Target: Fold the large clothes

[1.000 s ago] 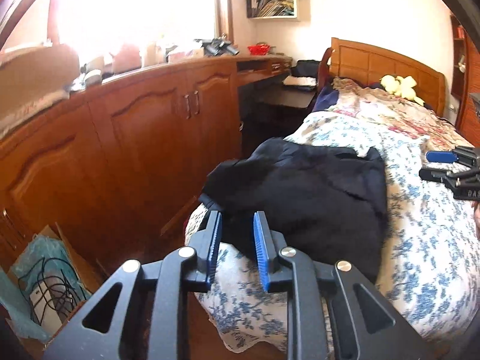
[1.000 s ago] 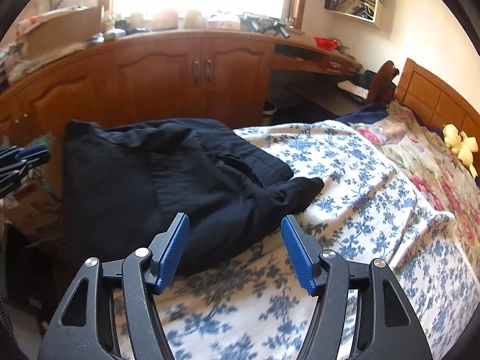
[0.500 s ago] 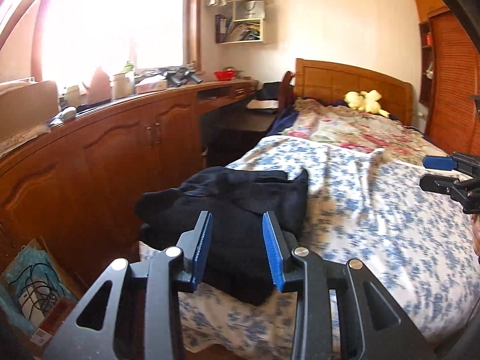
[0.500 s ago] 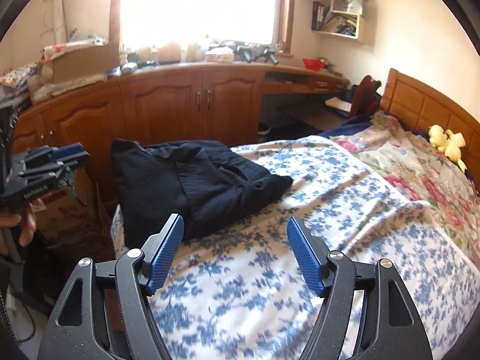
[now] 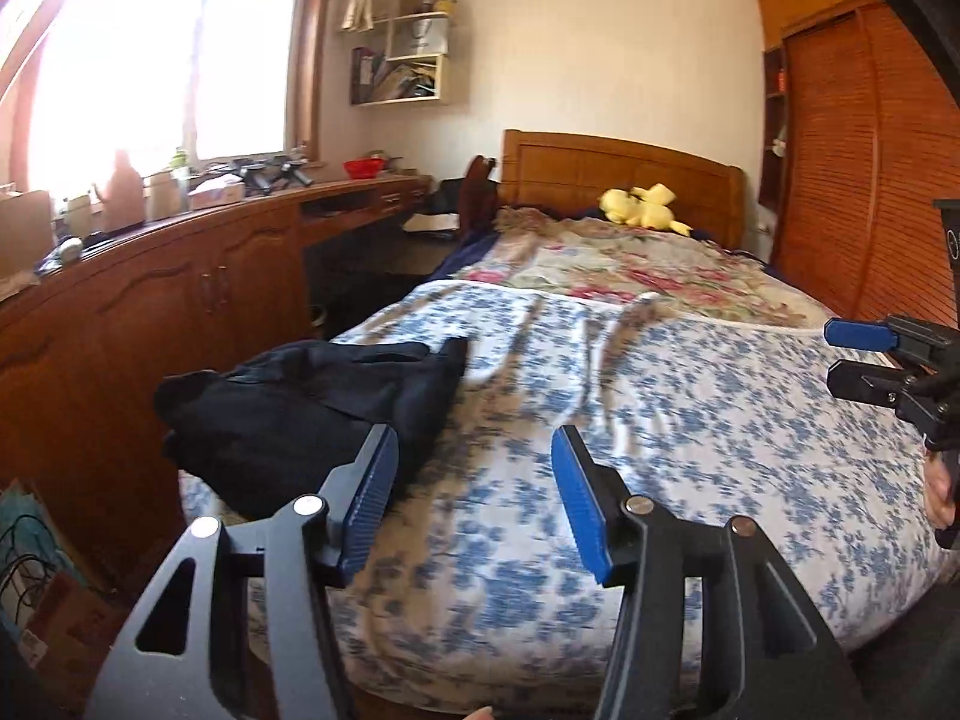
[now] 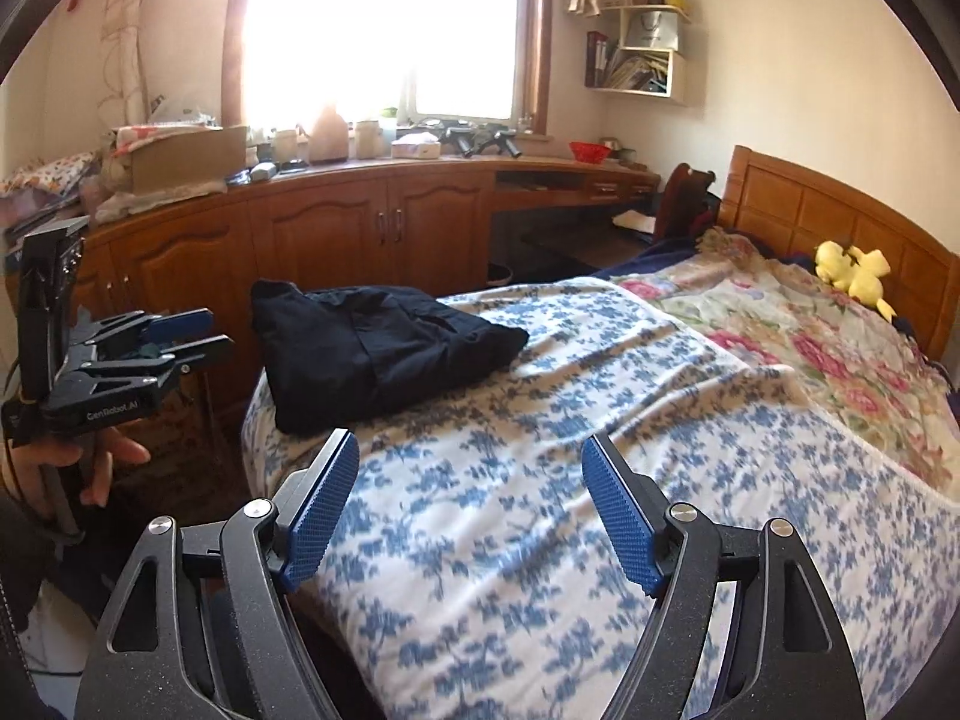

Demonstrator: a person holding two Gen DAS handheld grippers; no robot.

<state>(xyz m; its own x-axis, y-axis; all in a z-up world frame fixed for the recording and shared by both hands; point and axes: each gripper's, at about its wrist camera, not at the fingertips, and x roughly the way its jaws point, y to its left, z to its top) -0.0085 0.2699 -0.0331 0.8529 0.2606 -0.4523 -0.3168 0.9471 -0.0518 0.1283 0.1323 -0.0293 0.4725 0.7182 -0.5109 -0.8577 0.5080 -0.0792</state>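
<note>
Along the wall left of the bed [image 6: 540,540]: wooden cupboards [image 6: 336,234] under a bright window [image 6: 384,24], worktop cluttered with a cardboard box [image 6: 186,156], bottles and a red bowl [image 6: 589,150]

On the bed's near left corner: dark folded garment [image 6: 372,348], lying on the blue-flowered sheet [image 5: 660,450], one edge hanging a little over the bed's side

Left of the bed, level with the garment in the right wrist view: left gripper [image 6: 204,333] in a hand [image 6: 66,468], clear of the cloth, jaws parted about halfway after just opening, nothing between them; same gripper in its own view [image 5: 474,498] over the sheet, just right of the garment

Over the middle of the bed's near end: right gripper [image 6: 471,510], jaws spread wide, having just opened further, empty; seen from the left wrist [image 5: 864,354] at the bed's right edge

At the bed's far end: pink-flowered quilt [image 5: 600,264], yellow soft toy [image 5: 639,207] by the wooden headboard [image 5: 618,174]

Right of the bed: slatted wardrobe [image 5: 870,168]
</note>
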